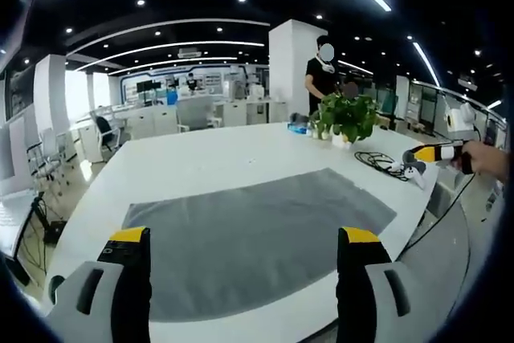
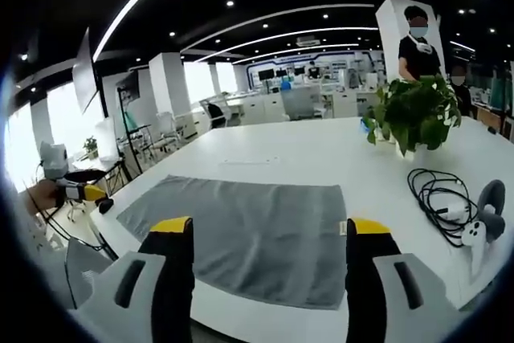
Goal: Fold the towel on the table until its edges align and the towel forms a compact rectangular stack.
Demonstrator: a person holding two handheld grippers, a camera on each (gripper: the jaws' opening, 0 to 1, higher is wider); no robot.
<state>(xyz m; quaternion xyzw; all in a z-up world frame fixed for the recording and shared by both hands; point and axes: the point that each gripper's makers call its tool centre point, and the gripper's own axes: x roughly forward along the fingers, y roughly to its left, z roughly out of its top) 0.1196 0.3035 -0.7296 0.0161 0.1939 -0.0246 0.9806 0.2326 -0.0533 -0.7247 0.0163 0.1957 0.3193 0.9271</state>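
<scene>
A grey towel (image 1: 257, 226) lies spread flat in one layer on the white table (image 1: 201, 162). My left gripper (image 1: 243, 238) hovers open over the towel's near edge, its yellow-tipped jaws wide apart with nothing between them. From the right gripper view the same towel (image 2: 249, 226) stretches across the table (image 2: 321, 158) just ahead. My right gripper (image 2: 269, 230) is open too, above the towel's near edge. The right gripper (image 1: 434, 153) also shows at the table's right end in the left gripper view. The left gripper (image 2: 76, 192) appears at the far left in the right gripper view.
A potted plant (image 2: 414, 114) stands at the far side of the table, with a coiled black cable (image 2: 438, 194) and a white handheld controller (image 2: 482, 234) beside it. A person (image 1: 321, 74) stands behind the plant (image 1: 347, 116). Office chairs and desks fill the background.
</scene>
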